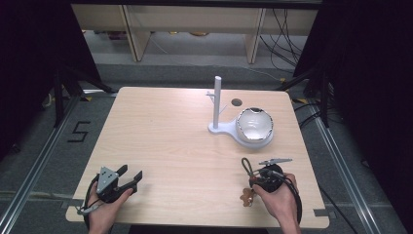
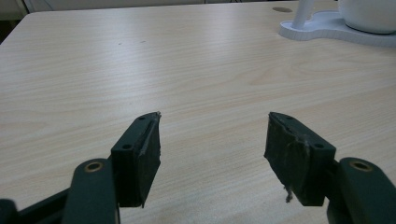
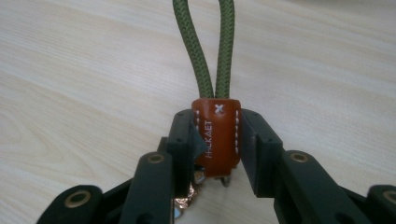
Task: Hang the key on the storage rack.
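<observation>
Fingers first: from the high view, I see my left gripper (image 1: 127, 177) spread wide near the table's (image 1: 165, 131) front-left corner, nothing in it. Right gripper (image 1: 253, 175) sits front-right, w/ a keychain (image 1: 247, 168) loop sticking out. White stand (image 1: 216, 105) w/ a peg and a shiny bowl (image 1: 254, 125) sit far right, well apart from both.

Left gripper view: fingers (image 2: 140, 156) wide, bare table btwn them.

Right gripper view: fingers (image 3: 184, 140) clamped on the keychain's orange leather tab (image 3: 217, 135), green cord loop (image 3: 210, 46) pointing away.

My guess: pickup done; hanging the loop on the stand is left.
</observation>
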